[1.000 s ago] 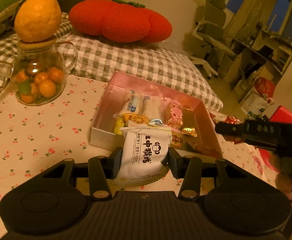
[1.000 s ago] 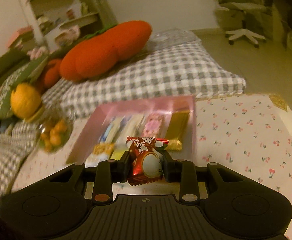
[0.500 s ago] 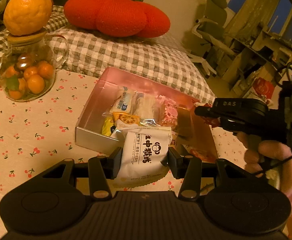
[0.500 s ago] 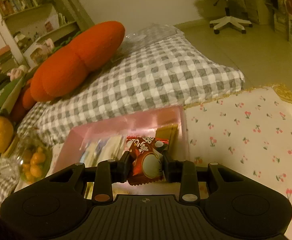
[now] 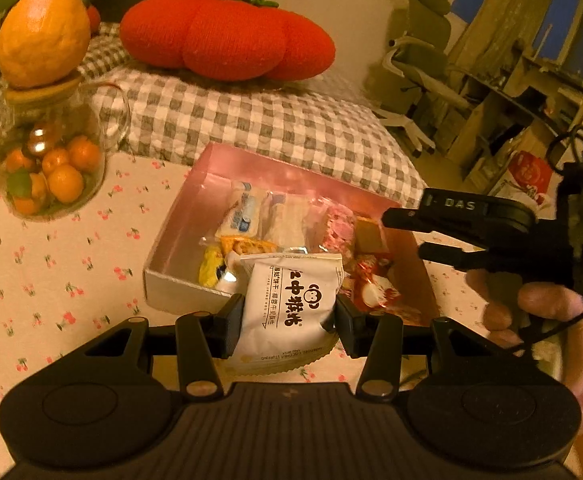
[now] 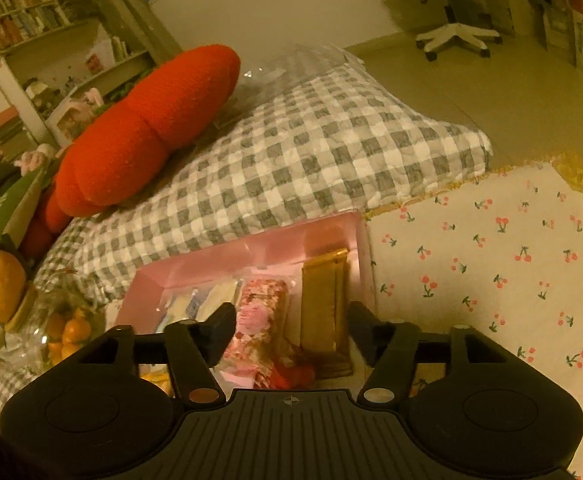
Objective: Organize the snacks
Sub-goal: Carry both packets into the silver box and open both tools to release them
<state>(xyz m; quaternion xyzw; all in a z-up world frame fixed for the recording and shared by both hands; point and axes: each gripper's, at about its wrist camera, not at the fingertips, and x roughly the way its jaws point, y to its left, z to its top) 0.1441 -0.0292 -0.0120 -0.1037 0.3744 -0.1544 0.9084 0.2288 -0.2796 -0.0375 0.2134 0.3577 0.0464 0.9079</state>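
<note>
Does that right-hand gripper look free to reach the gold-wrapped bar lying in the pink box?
Probably yes. The right gripper hangs over the pink box, its jaws opening with nothing between them, and the gold-wrapped bar lies uncovered just ahead. The left gripper, shut on a white snack packet, is off to the side.

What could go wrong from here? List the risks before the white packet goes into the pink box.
1. The right gripper, its jaws opening with nothing pressed between them, hangs over the pink box; bringing the left gripper in now could knock the two together.
2. The box looks crowded, and the red candy lies at the near end; the white packet may land on top and slide out.
3. Pushing the packet in could shove the box toward the glass jar.
</note>
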